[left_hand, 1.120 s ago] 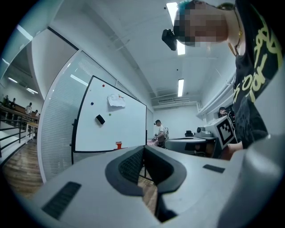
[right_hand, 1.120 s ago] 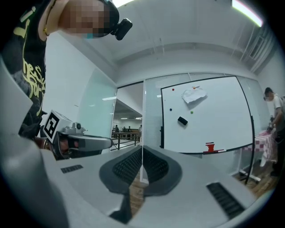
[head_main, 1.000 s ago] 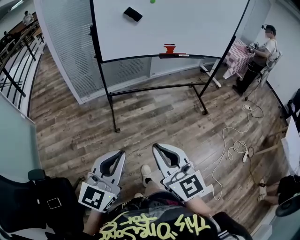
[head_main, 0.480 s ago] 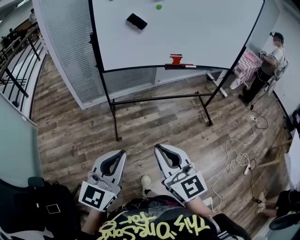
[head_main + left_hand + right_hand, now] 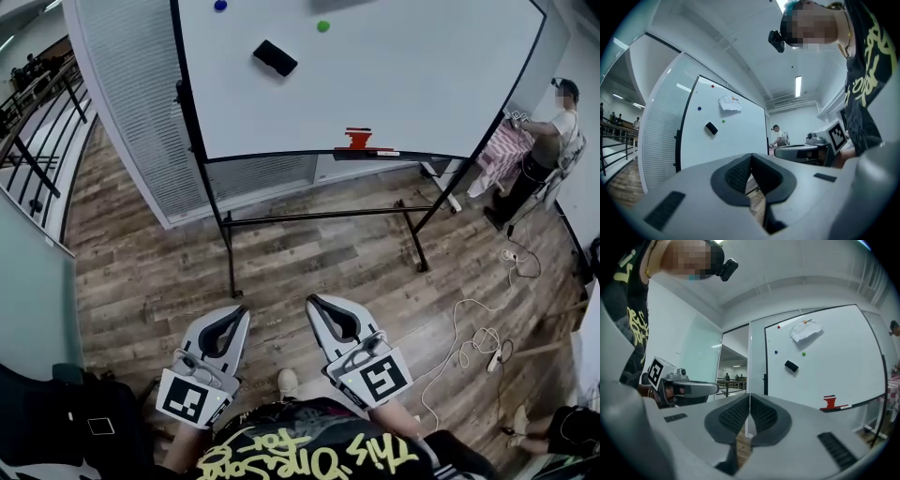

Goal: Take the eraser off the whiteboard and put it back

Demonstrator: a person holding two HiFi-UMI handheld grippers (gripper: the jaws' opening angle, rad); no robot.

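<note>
- We see the black rectangular eraser [image 5: 275,58] stuck flat on the upper left part of the white, black-framed whiteboard on its rolling stand [image 5: 422,75], well apart from both grippers.
- Its long axis lies on a slant. In the head view it runs from upper left down to lower right, and both gripper views show the same tilt [image 5: 711,128] [image 5: 791,365].
- A small green magnet [image 5: 323,26] sits up and to the right of the eraser, and a small blue magnet [image 5: 220,5] up and to its left. Neither touches it.
- A crumpled white sheet of paper [image 5: 806,330] hangs higher on the board, above the eraser.
- On the board's bottom ledge a red blocky object [image 5: 357,139] rests, well to the right of and below the eraser.
- We hold the left gripper [image 5: 241,311] low over the brown wooden plank floor [image 5: 309,253], pointed toward the board. Its jaws are pressed together at the tips with nothing between them [image 5: 751,158].
- The right gripper [image 5: 313,303] sits just beside it, aimed the same way. Its jaws are also closed on nothing [image 5: 749,399].
- A person in a white shirt [image 5: 548,131] stands at the far right, beyond the board's edge.
</note>
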